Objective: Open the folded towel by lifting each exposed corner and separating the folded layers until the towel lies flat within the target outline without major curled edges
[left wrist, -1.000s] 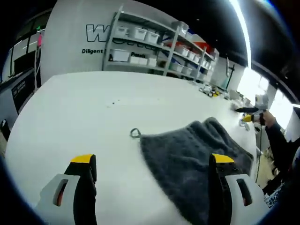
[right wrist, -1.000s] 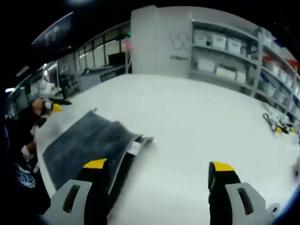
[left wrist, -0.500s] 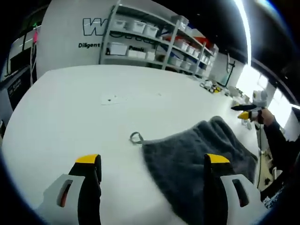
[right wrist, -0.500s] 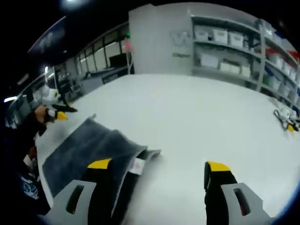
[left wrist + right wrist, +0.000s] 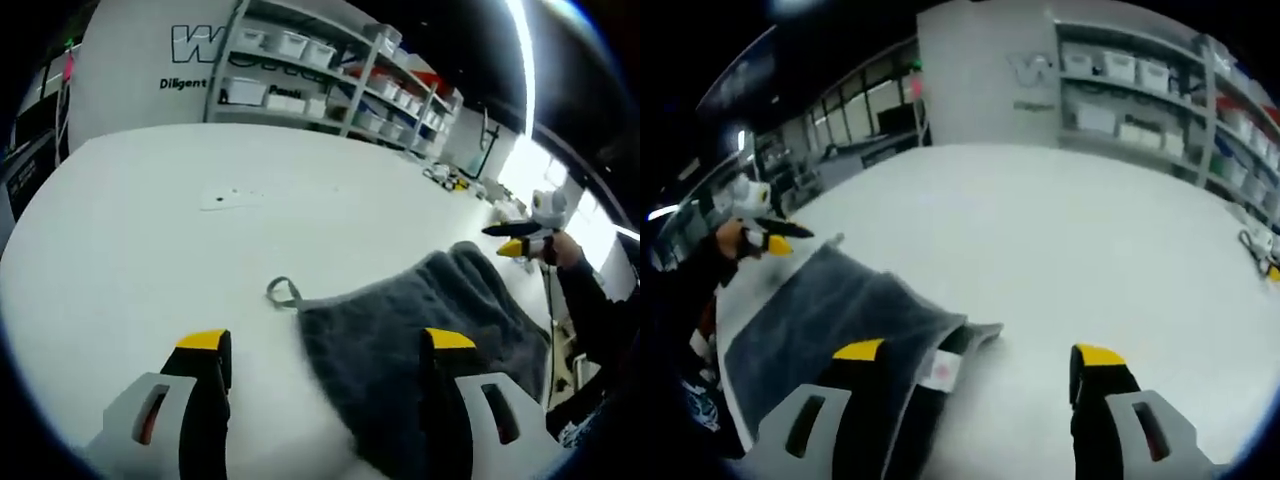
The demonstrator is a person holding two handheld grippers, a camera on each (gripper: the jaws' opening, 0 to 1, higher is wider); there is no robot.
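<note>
A dark grey folded towel [image 5: 410, 320] lies on the white table [image 5: 180, 230], with a small hanging loop [image 5: 283, 293] at its near left corner. My left gripper [image 5: 326, 345] hovers open just short of that corner; its right jaw stands over the towel's edge. In the right gripper view the same towel [image 5: 825, 310] lies at the lower left, a white label [image 5: 938, 370] showing at its folded corner. My right gripper [image 5: 978, 352] is open, with its left jaw above that corner. Each gripper also appears in the other's view: the right gripper [image 5: 522, 238] and the left gripper [image 5: 765, 235].
Metal shelves [image 5: 330, 85] with white bins stand behind the table, seen too as shelves [image 5: 1140, 90]. Small tools [image 5: 447, 178] lie at the table's far side. The towel sits near the table's edge, where a person's sleeve [image 5: 590, 300] shows.
Both grippers have come a little lower and closer to their towel corners. The towel itself has not moved, and both jaw pairs stay wide apart.
</note>
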